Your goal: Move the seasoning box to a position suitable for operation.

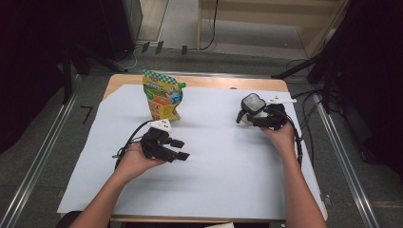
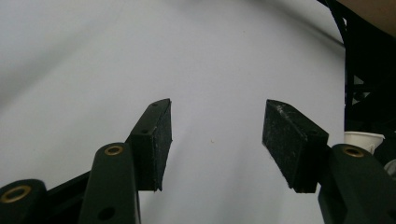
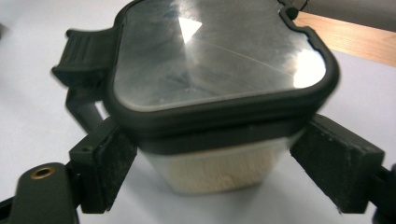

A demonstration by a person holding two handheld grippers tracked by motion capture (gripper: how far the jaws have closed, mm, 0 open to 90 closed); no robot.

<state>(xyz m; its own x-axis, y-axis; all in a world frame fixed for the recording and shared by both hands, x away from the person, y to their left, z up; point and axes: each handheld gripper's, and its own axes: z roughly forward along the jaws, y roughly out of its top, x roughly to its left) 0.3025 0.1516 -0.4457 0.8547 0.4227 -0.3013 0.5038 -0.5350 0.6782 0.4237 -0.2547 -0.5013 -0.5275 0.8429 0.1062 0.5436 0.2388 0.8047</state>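
Nearest the person's edge of the table, the left gripper (image 1: 183, 149) sits low over the white sheet (image 1: 214, 166), held in the left hand (image 1: 135, 160) with its jaws pointing toward the middle of the table. In the left gripper view its jaws stand apart with nothing between them, just bare paper, so that one's released and empty. A bit farther back on the other side, the right gripper (image 1: 243, 118) is at the small lidded container (image 1: 252, 105), which stands on the sheet near the far right corner. In the right gripper view the container (image 3: 219, 107) sits right between the two pads: clear lid with a black rim and a latch tab on one side, pale stuff packed in the see-through body underneath. The pads look just off its sides rather than squeezing it, so I'd call that grip let go. Farthest back, left of centre, a colourful snack pouch (image 1: 162, 95) stands upright near the table's far edge, well apart from both grippers.
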